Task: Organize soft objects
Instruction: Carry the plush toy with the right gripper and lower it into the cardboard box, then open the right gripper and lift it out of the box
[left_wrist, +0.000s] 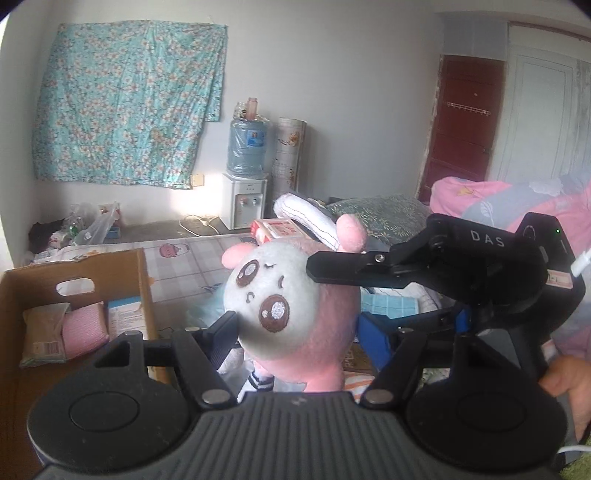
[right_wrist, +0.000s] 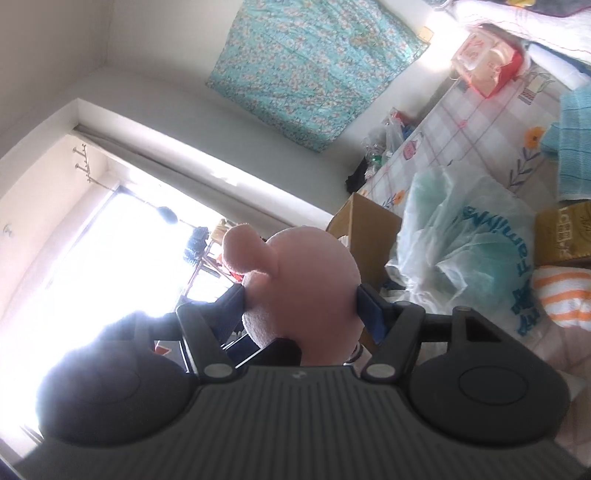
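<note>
Both claws pinch one pink plush toy (left_wrist: 295, 317) and hold it in the air above a bed (left_wrist: 184, 266) spread with a checked, cartoon-printed sheet. The left claw (left_wrist: 299, 339) presses its pads on either side of the toy's round white face, and the right claw (right_wrist: 303, 306) grips the pink back of the head from the other side, its black finger lying across the toy's brow in the left wrist view. To the left sits an open cardboard box (left_wrist: 144, 280) holding a tissue pack (left_wrist: 44, 332), a pink cloth (left_wrist: 85, 328) and a blue-and-white packet. A teal towel (right_wrist: 576, 144), a pale green plastic bag (right_wrist: 472, 240), an orange-striped cloth (right_wrist: 561, 295) and a red-and-white box (left_wrist: 277, 229) lie scattered on the sheet, with a pink quilt (left_wrist: 517, 206) heaped at the far right. A turquoise floral sheet (left_wrist: 125, 103) hangs on the white wall, beside a water dispenser (left_wrist: 245, 184) and a dark red door (left_wrist: 465, 125). Bright glare fills what seems to be a window (right_wrist: 110, 258).
</note>
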